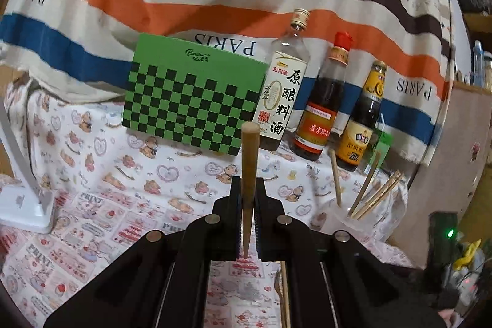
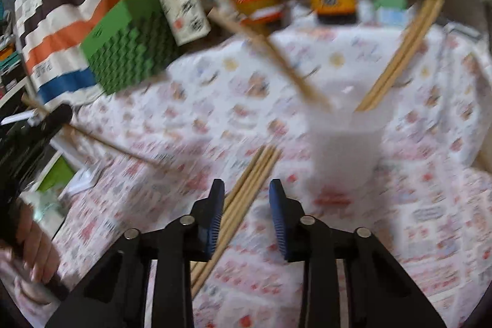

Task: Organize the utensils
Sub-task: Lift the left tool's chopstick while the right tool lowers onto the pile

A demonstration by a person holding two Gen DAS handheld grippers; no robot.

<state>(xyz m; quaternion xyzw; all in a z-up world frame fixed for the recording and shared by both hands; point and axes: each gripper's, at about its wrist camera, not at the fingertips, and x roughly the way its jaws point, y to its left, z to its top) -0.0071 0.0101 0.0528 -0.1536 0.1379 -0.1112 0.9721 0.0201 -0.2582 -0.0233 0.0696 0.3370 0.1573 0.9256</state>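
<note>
Sorting so far: several pale wooden chopsticks (image 1: 373,194) already stand in the translucent white plastic cup (image 2: 344,149) on the patterned cloth surface (image 2: 430,119).
Left jaws: the left gripper (image 1: 247,205) is clamped on one brown wooden chopstick (image 1: 249,162), lifted clear of the surface, thick end pointing toward the bottles; the cup is off to its right.
Right jaws: the right gripper (image 2: 246,205) stands part open over a loose bundle of light wooden chopsticks (image 2: 246,189) lying flat just beside the cup; the sticks lie against one pad, not yet pinched.
Remaining: the held chopstick and the loose bundle have yet to reach the cup.
Caution: the right view is blurred.
</note>
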